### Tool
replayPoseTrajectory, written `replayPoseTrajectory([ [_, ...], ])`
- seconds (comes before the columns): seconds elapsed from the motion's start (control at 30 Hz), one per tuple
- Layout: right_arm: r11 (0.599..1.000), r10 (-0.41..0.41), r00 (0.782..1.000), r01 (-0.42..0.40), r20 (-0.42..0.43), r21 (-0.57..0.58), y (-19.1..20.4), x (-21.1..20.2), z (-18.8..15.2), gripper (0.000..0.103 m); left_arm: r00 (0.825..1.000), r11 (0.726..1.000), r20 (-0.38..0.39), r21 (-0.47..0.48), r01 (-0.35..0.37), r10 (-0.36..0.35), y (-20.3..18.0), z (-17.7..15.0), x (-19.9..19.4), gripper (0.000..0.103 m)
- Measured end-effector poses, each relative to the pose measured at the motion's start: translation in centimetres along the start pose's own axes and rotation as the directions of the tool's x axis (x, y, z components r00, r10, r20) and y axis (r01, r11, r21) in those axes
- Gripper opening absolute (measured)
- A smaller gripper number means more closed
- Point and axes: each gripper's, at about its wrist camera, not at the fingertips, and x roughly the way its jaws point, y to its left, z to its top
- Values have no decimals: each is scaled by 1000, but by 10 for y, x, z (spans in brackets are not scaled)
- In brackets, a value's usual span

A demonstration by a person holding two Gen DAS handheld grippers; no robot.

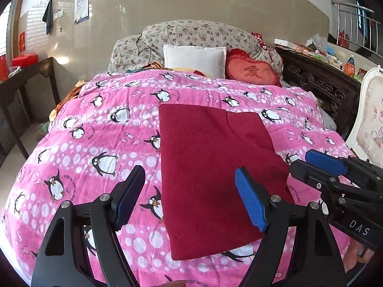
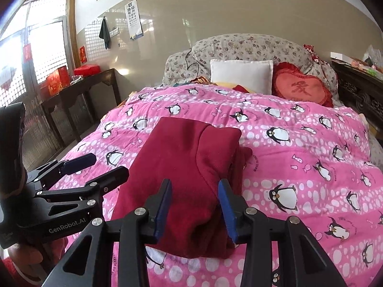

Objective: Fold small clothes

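Note:
A dark red garment [image 1: 210, 174] lies folded into a long flat rectangle on the pink penguin quilt [image 1: 100, 143]; it also shows in the right wrist view [image 2: 189, 167]. My left gripper [image 1: 191, 196] is open and empty, hovering over the garment's near left edge. My right gripper [image 2: 195, 205] is open and empty, its jaws astride the garment's near right end without closing on it. Each gripper shows in the other's view: the right one [image 1: 311, 162] at the garment's right side, the left one [image 2: 95, 167] at its left side.
The quilt [image 2: 299, 167] covers the whole bed. A white pillow [image 1: 195, 58], a red heart cushion [image 1: 253, 70] and floral pillows [image 1: 191, 32] lie at the head. A dark carved cabinet [image 1: 318, 81] and a white chair [image 1: 368, 119] stand right. A dark table [image 2: 79, 93] stands left.

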Motion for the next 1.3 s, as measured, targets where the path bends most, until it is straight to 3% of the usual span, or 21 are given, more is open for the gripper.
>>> replayPoseTrajectory([
  [1.3, 1000, 14, 1000, -14, -27, 9, 3, 7, -4, 41, 1000, 1000, -1, 11, -7, 7, 0, -2, 3, 78],
])
